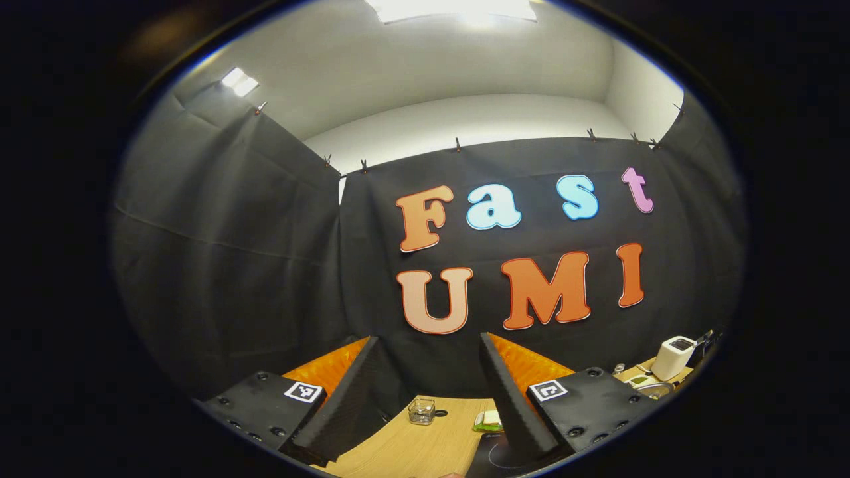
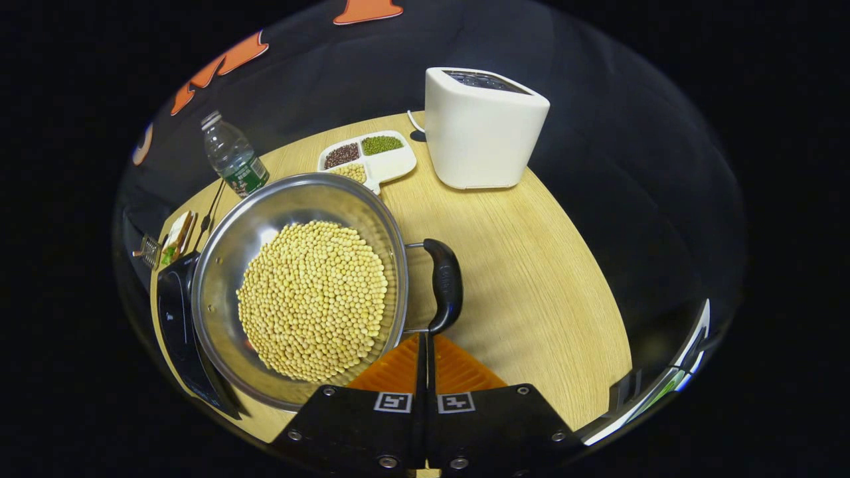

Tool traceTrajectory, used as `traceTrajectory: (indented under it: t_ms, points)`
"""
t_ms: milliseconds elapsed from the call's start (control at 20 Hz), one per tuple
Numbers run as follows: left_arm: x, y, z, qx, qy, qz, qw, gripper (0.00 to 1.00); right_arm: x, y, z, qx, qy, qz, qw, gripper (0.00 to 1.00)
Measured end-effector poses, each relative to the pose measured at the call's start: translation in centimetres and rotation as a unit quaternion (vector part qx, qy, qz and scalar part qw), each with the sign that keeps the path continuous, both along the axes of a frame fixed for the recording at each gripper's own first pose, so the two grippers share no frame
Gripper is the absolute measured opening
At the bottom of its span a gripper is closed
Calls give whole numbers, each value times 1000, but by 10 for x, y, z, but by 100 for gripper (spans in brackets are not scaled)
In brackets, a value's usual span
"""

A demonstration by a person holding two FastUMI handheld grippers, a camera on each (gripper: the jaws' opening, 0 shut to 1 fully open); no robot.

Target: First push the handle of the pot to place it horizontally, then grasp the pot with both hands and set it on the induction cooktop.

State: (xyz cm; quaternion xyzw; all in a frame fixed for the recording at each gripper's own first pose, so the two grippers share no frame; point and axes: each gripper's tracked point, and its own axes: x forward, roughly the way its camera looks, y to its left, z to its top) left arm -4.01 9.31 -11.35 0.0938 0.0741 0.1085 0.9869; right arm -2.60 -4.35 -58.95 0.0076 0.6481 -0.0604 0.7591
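Right gripper view: the right tongs [image 2: 425, 345] stand with their two fingers pressed together, no gap between them and nothing held. Their tips lie just below the lower end of the pot handle [image 2: 443, 284], a dark curved grip on two wire arms at the pot's right side; whether tips and handle touch cannot be told. The pot [image 2: 226, 265], a steel pan holding a heap of yellow beans [image 2: 312, 299], sits on the wooden surface [image 2: 531, 279], up and to the left of the tongs. Its left edge overlaps the dark induction cooktop [image 2: 174, 318], which lies at the surface's left margin. Behind the pot stand a plastic bottle [image 2: 232, 156], a divided white tray [image 2: 392, 164] of dark, green and pale grains, and a white box-shaped appliance [image 2: 481, 129].

Left gripper view: the left tongs [image 1: 428, 392] are spread wide apart, empty, and raised toward the booth's cloth wall. Between the fingers, low and well beyond them, the surface carries a small clear container [image 1: 421, 411] and a greenish item [image 1: 489, 419]. The white appliance appears far to the right.
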Motion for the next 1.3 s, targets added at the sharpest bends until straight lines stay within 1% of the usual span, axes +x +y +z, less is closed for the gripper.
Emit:
traceTrajectory:
  t_ms: [200, 450, 650, 750, 850, 1000, 1100, 1150, 1200, 1250, 1300]
  points:
    - [0, 2, -1, 4, 2, 2, 1000, 98, 14, -4, -6, -9, -7, -5, 1000, 0]
    - [3, 4, 1, 4, 2, 5, 1000, 98, 24, -6, -8, -5, -8, -13, 1000, 0]
    - [6, -8, -10, -17, 13, -6, 1000, 98, 26, -5, -6, -1, -10, -18, 1000, 0]
    - [10, -15, -19, -21, 19, -14, 999, 99, 26, -8, -1, -5, -21, -6, 1000, 0]
    - [14, -23, -39, -22, 41, -23, 999, 99, 34, -6, 13, -6, -51, 9, 999, 0]
    - [25, -42, -62, -56, 62, -42, 996, 99, 41, 2, 40, 4, -82, 18, 996, 1]
    - [32, -60, -80, -70, 76, -57, 993, 98, 41, 7, 55, 17, -91, 28, 995, 4]
    - [35, -67, -92, -72, 88, -62, 992, 98, 42, 12, 64, 26, -98, 33, 994, 13]
    - [37, -73, -104, -74, 102, -67, 990, 98, 42, 16, 69, 34, -103, 37, 993, 17]
    - [39, -83, -117, -80, 115, -71, 988, 98, 40, 19, 75, 40, -109, 39, 993, 27]
    - [42, -93, -127, -87, 128, -79, 985, 97, 39, 19, 76, 42, -114, 41, 992, 27]
